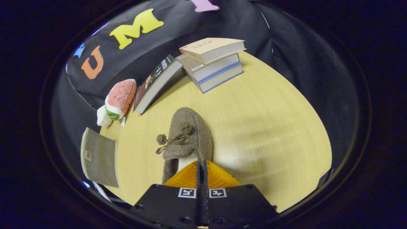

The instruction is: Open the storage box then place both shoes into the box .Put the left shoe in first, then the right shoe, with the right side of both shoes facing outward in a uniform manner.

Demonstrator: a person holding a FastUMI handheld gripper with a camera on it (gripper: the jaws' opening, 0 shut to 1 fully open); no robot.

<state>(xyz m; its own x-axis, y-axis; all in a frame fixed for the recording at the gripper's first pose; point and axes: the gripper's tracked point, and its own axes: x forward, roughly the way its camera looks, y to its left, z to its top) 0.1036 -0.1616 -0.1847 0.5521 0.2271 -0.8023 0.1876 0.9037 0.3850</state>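
Fingers of the gripper stand pressed close together in the gripper view, with a thin edge of the shoe's collar pinched between their tips, so the claw is clamped on the shoe. That shoe is a brown fuzzy slipper with a pale lining and a thin bow with a pompom on its upper; its heel end sits at the fingertips and its toe points away toward the books, and it lies over the light wooden table, though whether its sole touches the wood or hangs just above it cannot be told. Beyond the toe, at the far edge of the table, a stack of three books lies flat, the top one with a cream cover set askew on the two below. Just beside the stack, a dark-covered book leans tilted with its upper end against the pile. Next to that, near the table's edge and the black cloth wall, a knitted plush toy in pink, white and green lies on its side. Nearer the fingers, well apart from the shoe on the same side as the toy, a flat grey panel overhangs the table's edge.
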